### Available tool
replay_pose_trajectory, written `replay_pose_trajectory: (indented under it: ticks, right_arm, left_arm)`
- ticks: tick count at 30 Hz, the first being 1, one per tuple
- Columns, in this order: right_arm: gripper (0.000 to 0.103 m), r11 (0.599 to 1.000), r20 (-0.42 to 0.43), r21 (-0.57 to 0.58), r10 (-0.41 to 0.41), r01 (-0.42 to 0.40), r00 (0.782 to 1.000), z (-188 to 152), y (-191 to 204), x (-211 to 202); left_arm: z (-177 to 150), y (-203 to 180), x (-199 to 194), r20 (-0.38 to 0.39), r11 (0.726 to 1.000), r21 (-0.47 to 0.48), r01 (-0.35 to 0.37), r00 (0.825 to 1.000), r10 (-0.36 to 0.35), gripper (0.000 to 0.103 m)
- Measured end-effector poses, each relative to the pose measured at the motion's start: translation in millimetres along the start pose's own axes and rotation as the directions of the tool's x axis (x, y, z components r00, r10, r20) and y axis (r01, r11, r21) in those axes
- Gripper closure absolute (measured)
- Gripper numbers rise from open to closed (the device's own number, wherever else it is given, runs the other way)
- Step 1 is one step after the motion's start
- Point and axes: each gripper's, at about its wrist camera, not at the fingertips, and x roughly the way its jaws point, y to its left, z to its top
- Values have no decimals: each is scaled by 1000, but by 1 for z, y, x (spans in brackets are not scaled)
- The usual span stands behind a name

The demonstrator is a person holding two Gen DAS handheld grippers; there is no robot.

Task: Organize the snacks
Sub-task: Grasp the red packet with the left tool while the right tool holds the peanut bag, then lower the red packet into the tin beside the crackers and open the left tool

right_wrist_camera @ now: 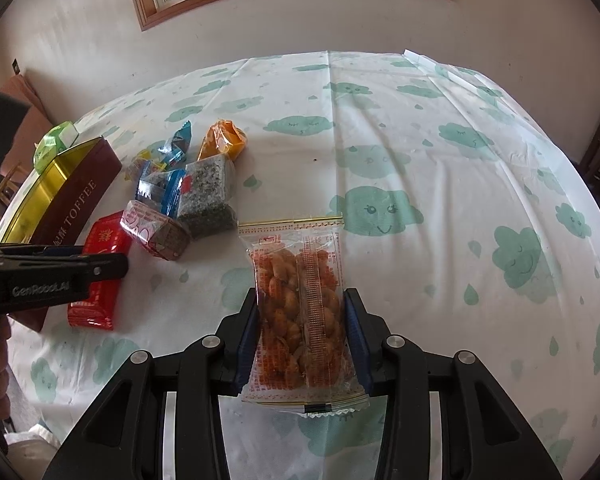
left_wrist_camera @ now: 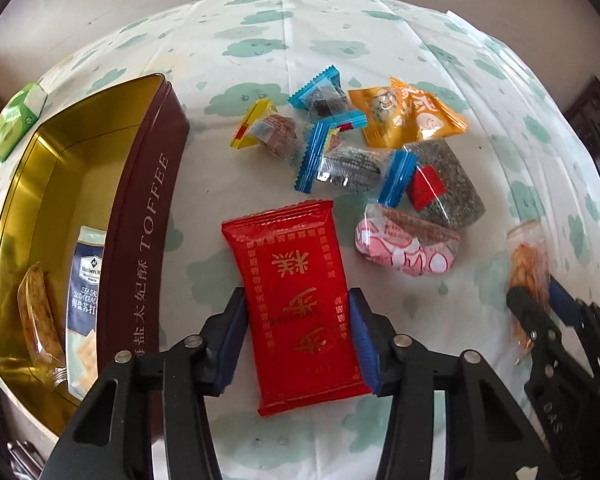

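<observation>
My left gripper is shut on a red snack packet with gold characters, its pads pressing both long edges. The packet also shows in the right wrist view. My right gripper is shut on a clear packet of orange fried snacks, seen at the right of the left wrist view. An open maroon toffee tin with a gold inside stands at the left; a cracker packet and another clear snack packet lie in it.
A pile of small wrapped snacks lies on the cloud-print tablecloth: blue packets, an orange packet, a yellow one, a dark seed cake, a pink one. A green box sits behind the tin.
</observation>
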Motion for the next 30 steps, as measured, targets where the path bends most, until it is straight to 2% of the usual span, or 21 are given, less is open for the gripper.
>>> replay_pose_trajectory:
  ticks: [5, 14, 21, 26, 30]
  right_arm:
    - [61, 999, -12, -14, -32, 32, 999, 1, 5, 3]
    - [61, 996, -28, -40, -80, 79, 996, 3, 11, 6]
    - [61, 995, -36, -26, -93, 92, 995, 4, 13, 6]
    - [60, 995, -39, -18, -102, 101, 994, 5, 14, 6]
    - [60, 994, -41, -15, -104, 104, 994, 6, 14, 7]
  left_arm:
    - [-5, 0, -3, 1, 999, 36, 3, 1000, -3, 61]
    - [-18, 5, -17, -5, 995, 70, 64, 998, -64, 61]
    - [-22, 9, -52, 70, 989, 118, 83, 993, -92, 61]
    - [-18, 26, -73, 117, 992, 103, 78, 989, -90, 61]
    - [-14, 49, -82, 145, 995, 88, 42, 988, -54, 61]
